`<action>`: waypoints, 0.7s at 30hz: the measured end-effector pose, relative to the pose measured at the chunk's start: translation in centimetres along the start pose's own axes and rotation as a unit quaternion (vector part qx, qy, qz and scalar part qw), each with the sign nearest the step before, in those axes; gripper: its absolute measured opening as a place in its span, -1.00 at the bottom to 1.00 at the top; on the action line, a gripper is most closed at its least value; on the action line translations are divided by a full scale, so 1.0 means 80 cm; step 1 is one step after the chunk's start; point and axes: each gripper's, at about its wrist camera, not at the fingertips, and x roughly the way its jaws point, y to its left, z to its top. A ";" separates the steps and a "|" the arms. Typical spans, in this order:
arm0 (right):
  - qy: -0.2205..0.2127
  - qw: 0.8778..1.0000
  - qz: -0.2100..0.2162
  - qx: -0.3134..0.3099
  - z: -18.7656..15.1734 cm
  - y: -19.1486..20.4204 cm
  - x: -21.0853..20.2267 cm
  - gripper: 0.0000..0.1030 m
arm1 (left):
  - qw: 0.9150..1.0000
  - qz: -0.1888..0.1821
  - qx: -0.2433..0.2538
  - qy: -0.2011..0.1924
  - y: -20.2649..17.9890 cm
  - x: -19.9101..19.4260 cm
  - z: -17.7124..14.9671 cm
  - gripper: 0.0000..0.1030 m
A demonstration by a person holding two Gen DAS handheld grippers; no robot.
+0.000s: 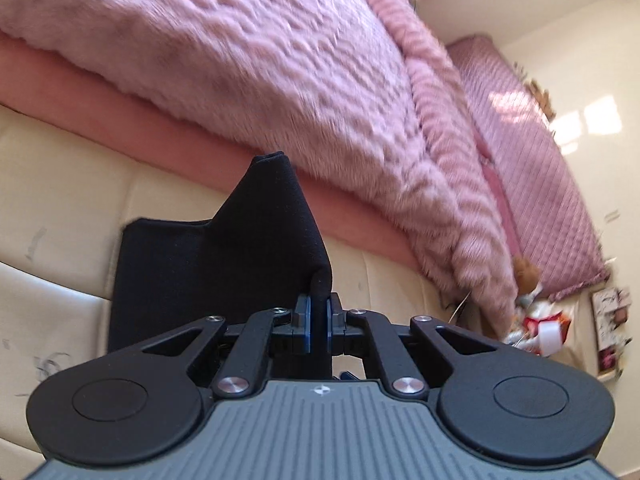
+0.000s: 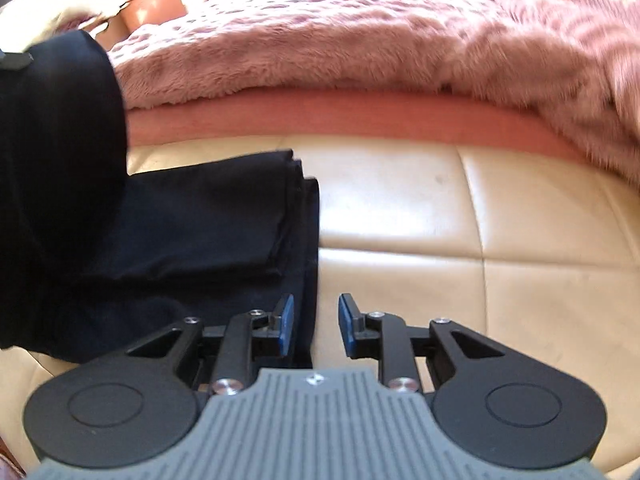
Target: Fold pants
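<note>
The black pants lie partly folded on a cream leather cushion. My left gripper is shut on an edge of the pants and lifts a flap of the fabric up off the rest. In the right wrist view the pants lie flat at the left, with stacked folded edges, and the lifted flap hangs at the far left. My right gripper is open and empty, low over the cushion, with its left finger beside the pants' right edge.
A fluffy pink blanket over a pink mattress edge runs along the far side of the cushion. A quilted purple cover and small clutter lie at the right of the left wrist view. A brown pot stands at the back left.
</note>
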 end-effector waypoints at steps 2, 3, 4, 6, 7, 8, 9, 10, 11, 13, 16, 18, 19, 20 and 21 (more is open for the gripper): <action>-0.001 1.000 0.015 0.018 -0.005 -0.004 0.009 -0.66 | 1.000 0.012 0.001 0.011 -0.010 0.027 -0.003 -0.88; 0.000 1.000 0.020 0.025 -0.007 -0.005 0.013 -0.68 | 1.000 0.017 0.000 0.015 -0.013 0.039 -0.005 -0.88; 0.002 0.999 0.024 0.030 -0.008 -0.004 0.018 -0.73 | 1.000 0.018 -0.004 0.022 -0.011 0.045 -0.008 -0.88; 0.006 0.999 0.031 0.040 -0.012 -0.005 0.022 -0.77 | 0.999 0.021 -0.007 0.034 -0.015 0.070 -0.011 -0.88; 0.006 0.998 0.034 0.044 -0.015 -0.003 0.024 -0.76 | 0.999 0.026 -0.007 0.041 -0.017 0.082 -0.012 -0.88; 0.004 0.998 0.034 0.044 -0.016 -0.003 0.026 -0.76 | 0.998 0.030 -0.003 0.048 -0.019 0.094 -0.013 -0.88; 0.003 0.998 0.036 0.042 -0.018 -0.003 0.027 -0.76 | 0.998 0.032 -0.001 0.056 -0.021 0.107 -0.013 -0.88; 0.003 0.999 0.037 0.038 -0.018 -0.004 0.031 -0.76 | 0.997 0.033 -0.002 0.063 -0.022 0.118 -0.014 -0.88; 0.003 0.999 0.037 0.032 -0.018 -0.003 0.030 -0.76 | 0.997 0.034 -0.004 0.072 -0.023 0.131 -0.016 -0.88; 0.004 0.999 0.036 0.021 -0.017 -0.002 0.030 -0.76 | 0.996 0.038 -0.005 0.085 -0.024 0.151 -0.021 -0.88; 0.006 0.999 0.034 0.015 -0.015 0.000 0.033 -0.76 | 0.994 0.044 -0.009 0.096 -0.018 0.180 -0.026 -0.87; 0.007 0.999 0.036 0.016 -0.015 -0.001 0.033 -0.76 | 0.993 0.039 -0.020 0.107 -0.008 0.194 -0.029 -0.86; 0.007 0.999 0.037 0.018 -0.016 -0.001 0.033 -0.76 | 0.993 0.038 -0.022 0.110 -0.003 0.199 -0.030 -0.84; 0.007 0.999 0.037 0.018 -0.016 -0.001 0.033 -0.76 | 0.993 0.031 -0.030 0.110 0.001 0.203 -0.031 -0.82; 0.007 0.999 0.038 0.018 -0.016 -0.002 0.033 -0.76 | 0.993 0.021 -0.037 0.112 0.005 0.205 -0.031 -0.69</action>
